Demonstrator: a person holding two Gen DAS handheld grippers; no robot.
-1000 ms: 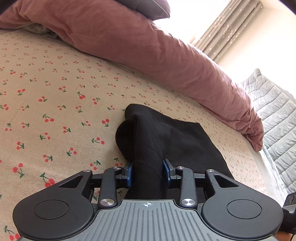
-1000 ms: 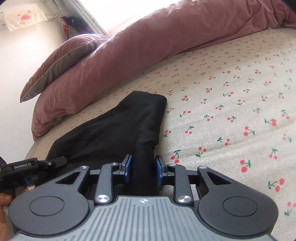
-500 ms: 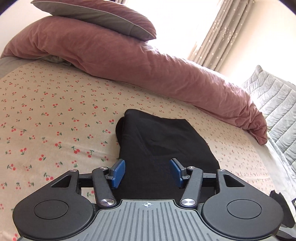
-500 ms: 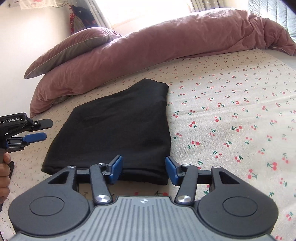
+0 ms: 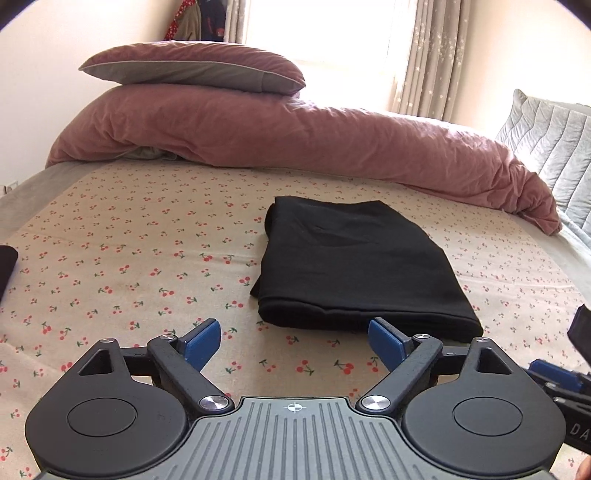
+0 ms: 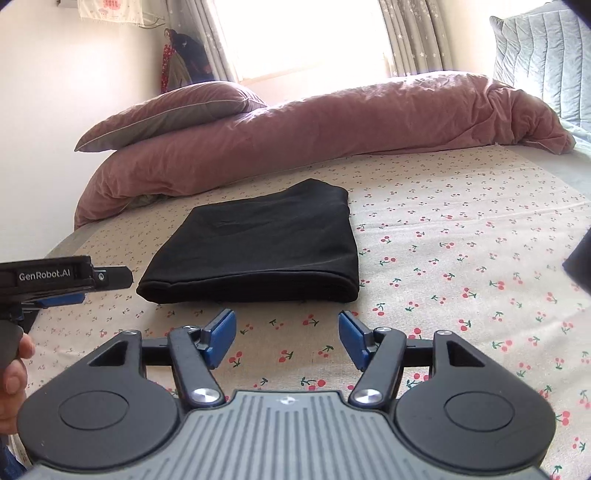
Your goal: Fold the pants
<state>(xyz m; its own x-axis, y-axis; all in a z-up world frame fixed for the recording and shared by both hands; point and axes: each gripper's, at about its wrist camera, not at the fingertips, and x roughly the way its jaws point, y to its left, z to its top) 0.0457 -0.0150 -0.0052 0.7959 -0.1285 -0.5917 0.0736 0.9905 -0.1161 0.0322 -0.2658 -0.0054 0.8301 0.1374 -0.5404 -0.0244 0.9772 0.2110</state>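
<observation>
The black pants [image 5: 354, 258] lie folded into a flat rectangle on the cherry-print bed sheet [image 5: 129, 258], and show again as the black pants [image 6: 258, 247] in the right wrist view. My left gripper [image 5: 293, 341] hangs just short of their near edge, its jaws opening with nothing between them. My right gripper [image 6: 286, 334] is likewise back from the near edge, jaws opening and holding nothing. The left gripper [image 6: 59, 284] also shows at the left edge of the right wrist view, held by a hand [image 6: 14, 373].
A rolled pink duvet [image 5: 314, 144] with a pillow [image 5: 192, 70] on top runs along the far side of the bed. A grey quilted cushion [image 5: 546, 144] stands at the right. Another dark item [image 5: 7, 266] lies at the left edge. A curtained window [image 6: 303, 33] is behind.
Both grippers were shut on the pants' fabric a second ago. They have let go, opened wide and pulled back and up, leaving the pants lying flat on the sheet.
</observation>
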